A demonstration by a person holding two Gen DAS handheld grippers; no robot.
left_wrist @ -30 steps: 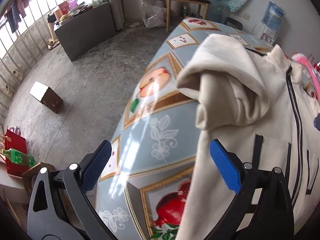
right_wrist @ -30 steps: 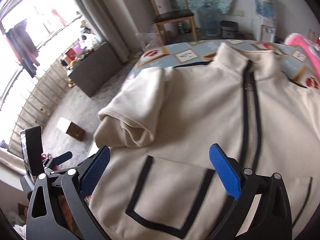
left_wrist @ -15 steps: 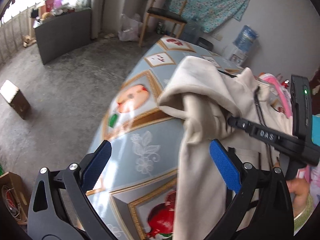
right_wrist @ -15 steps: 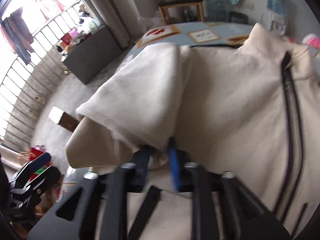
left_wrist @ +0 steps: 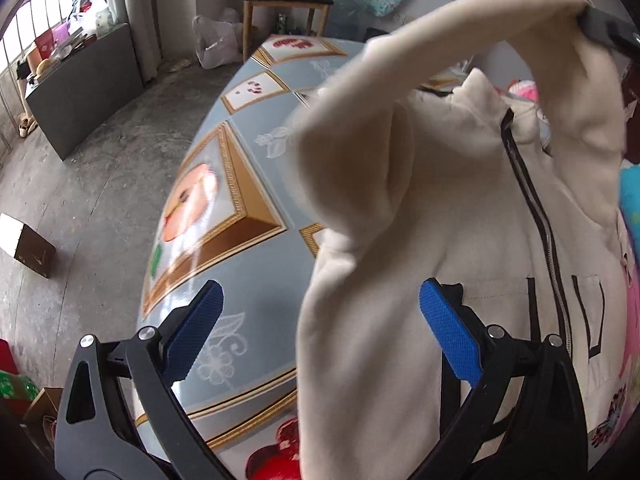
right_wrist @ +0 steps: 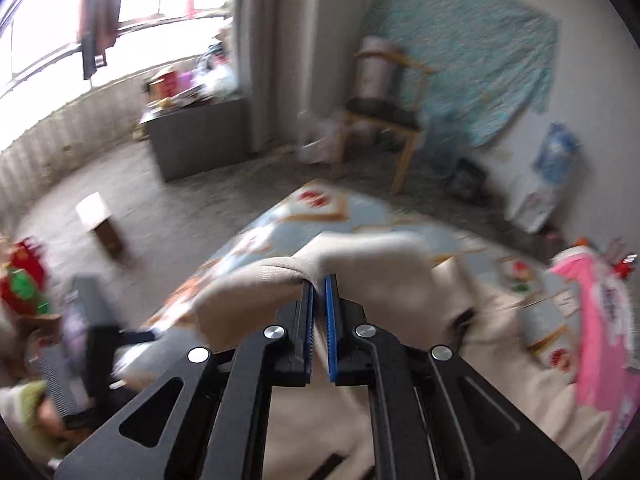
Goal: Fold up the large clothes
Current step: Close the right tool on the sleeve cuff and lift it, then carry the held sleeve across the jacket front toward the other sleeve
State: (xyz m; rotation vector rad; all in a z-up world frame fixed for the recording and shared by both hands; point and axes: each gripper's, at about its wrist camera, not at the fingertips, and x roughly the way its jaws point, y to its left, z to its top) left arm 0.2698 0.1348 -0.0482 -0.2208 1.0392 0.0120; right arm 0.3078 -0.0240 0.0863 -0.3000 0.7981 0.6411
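One tool (right) on sleeve

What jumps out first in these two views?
The cream jacket dominates: its sleeve arches up off the table, pinched by the right gripper with jaws shut on the fabric. The left gripper hangs at the jacket's near edge, jaws wide apart and holding nothing. Beneath lies a glossy blue tablecloth printed with gold-framed fruit pictures.
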